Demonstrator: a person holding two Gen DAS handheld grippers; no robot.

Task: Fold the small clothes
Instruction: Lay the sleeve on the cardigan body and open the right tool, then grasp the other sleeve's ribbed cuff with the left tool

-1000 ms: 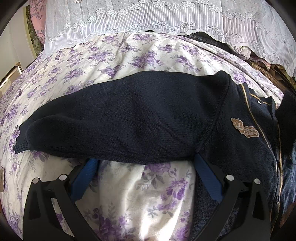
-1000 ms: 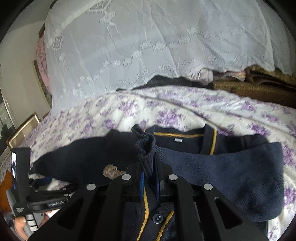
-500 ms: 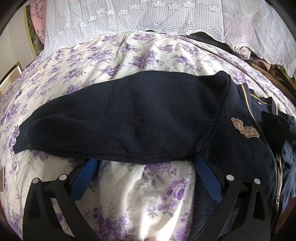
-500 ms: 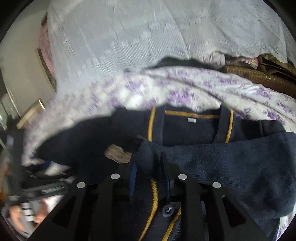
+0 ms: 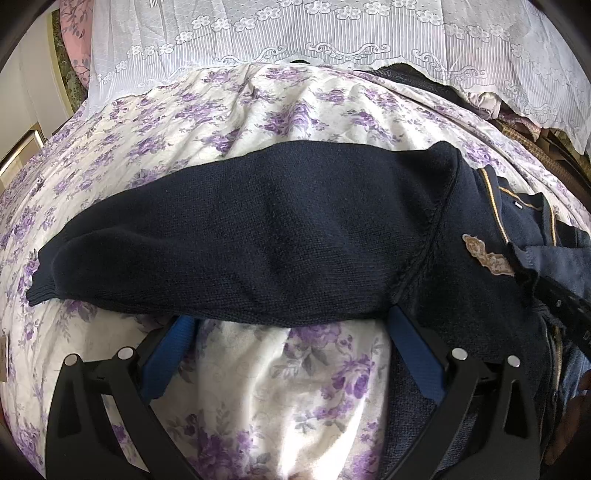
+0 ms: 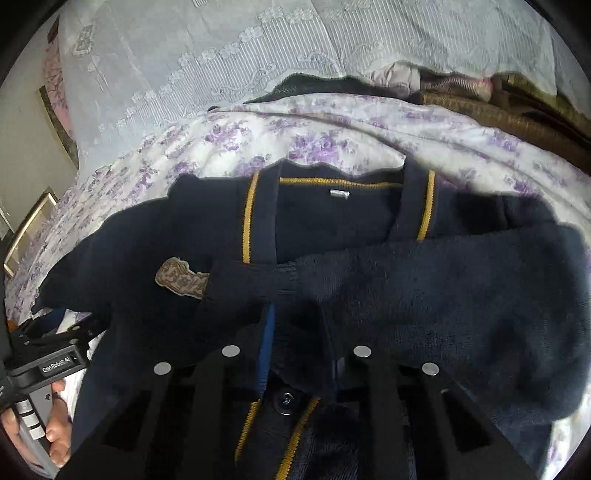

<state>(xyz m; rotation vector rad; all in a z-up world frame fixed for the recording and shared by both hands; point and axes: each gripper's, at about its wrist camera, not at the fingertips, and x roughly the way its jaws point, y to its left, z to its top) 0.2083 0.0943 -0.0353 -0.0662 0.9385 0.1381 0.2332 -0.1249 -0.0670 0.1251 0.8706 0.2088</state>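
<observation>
A navy knit cardigan (image 6: 332,218) with yellow trim and a tan badge (image 6: 181,282) lies face up on the floral bedsheet. One sleeve (image 6: 443,288) is folded across the chest, its cuff (image 6: 251,280) resting beside the badge. My right gripper (image 6: 301,325) sits under that sleeve. Its jaws stand a little apart and are closing, with sleeve fabric draped over the tips and no visible pinch. The other sleeve (image 5: 240,243) stretches out flat to the left. My left gripper (image 5: 291,325) is wide open at that sleeve's near edge, its blue pads (image 5: 173,350) partly hidden under the knit.
The bedsheet (image 5: 295,110) is white with purple flowers. A white lace cloth (image 5: 332,33) hangs along the back. Brown and pink fabrics (image 6: 517,110) are piled at the back right. A hand (image 6: 55,432) holds the left gripper's handle at lower left.
The right gripper came down with the sleeve cuff and laid it across the cardigan's chest, then its jaws parted from the cuff. The left gripper and outstretched sleeve stayed still.
</observation>
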